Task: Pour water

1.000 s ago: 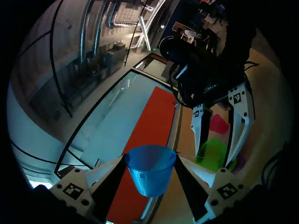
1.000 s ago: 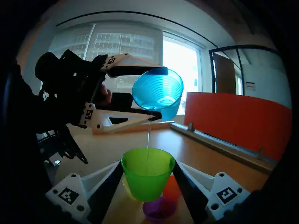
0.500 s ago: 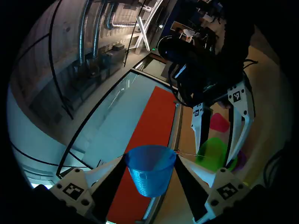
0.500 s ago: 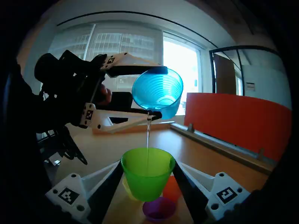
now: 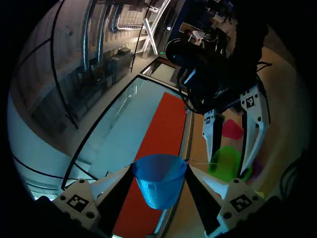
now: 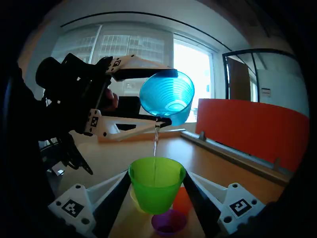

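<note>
Left gripper point(image 6: 173, 98) jaws clamp the tilted blue cup point(image 6: 164, 93), upper centre; right gripper point(image 6: 156, 174) jaws clamp the upright green cup point(image 6: 156, 192), lower centre, catching a thin stream point(image 6: 155, 146); sideways drift of either hand would likely spill water onto the surface point(image 6: 115, 156).

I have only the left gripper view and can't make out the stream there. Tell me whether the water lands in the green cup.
Observer: It does. In the right gripper view a thin stream falls from the tilted blue cup straight into the green cup.
Operator: Report how much water the blue cup holds.
Observer: A shallow pool lies inside, at its lower lip.
</note>
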A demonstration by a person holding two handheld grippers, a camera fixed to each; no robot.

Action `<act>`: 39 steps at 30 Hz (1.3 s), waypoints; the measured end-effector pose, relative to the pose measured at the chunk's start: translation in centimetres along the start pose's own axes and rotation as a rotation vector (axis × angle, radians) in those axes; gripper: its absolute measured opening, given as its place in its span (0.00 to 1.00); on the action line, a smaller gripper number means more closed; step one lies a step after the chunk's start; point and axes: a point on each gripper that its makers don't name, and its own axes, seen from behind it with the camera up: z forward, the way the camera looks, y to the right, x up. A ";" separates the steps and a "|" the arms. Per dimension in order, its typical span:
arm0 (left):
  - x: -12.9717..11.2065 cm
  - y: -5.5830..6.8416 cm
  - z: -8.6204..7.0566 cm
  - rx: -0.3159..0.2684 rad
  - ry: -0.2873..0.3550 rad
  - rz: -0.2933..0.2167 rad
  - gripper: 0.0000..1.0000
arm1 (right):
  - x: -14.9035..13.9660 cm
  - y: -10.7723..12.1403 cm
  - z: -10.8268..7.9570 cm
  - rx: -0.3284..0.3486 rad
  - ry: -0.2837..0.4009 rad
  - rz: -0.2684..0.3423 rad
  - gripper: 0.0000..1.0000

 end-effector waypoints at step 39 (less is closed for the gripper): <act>0.2 0.2 -0.3 0.003 0.000 0.049 0.88 | -0.1 -0.1 0.1 0.006 -0.003 -0.006 0.93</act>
